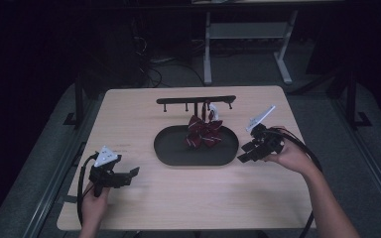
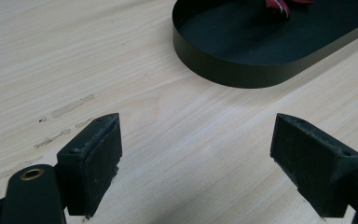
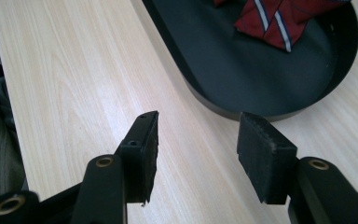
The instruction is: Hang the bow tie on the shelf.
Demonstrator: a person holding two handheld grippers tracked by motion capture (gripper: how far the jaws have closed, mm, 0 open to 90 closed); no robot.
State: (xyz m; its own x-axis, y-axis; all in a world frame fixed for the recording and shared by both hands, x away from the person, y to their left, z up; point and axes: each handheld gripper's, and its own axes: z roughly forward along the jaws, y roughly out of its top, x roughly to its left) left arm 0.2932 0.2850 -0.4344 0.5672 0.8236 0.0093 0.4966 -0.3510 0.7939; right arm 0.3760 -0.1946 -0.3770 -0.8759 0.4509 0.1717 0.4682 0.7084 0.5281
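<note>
A black oval tray point(image 1: 178, 153) sits at the middle of a light wooden table point(image 1: 188, 198), holding a dark red striped bow tie point(image 1: 203, 133) toward its back right. Behind the tray stands a low black rack with pegs point(image 1: 196, 100). The left gripper point(image 1: 129, 174) hovers near the table's front left, jaws wide apart and empty. The right gripper point(image 1: 243, 153) is just beside the tray's right end, jaws apart and empty. In the right gripper view the bow tie point(image 3: 279, 21) is cut off at the top edge.
</note>
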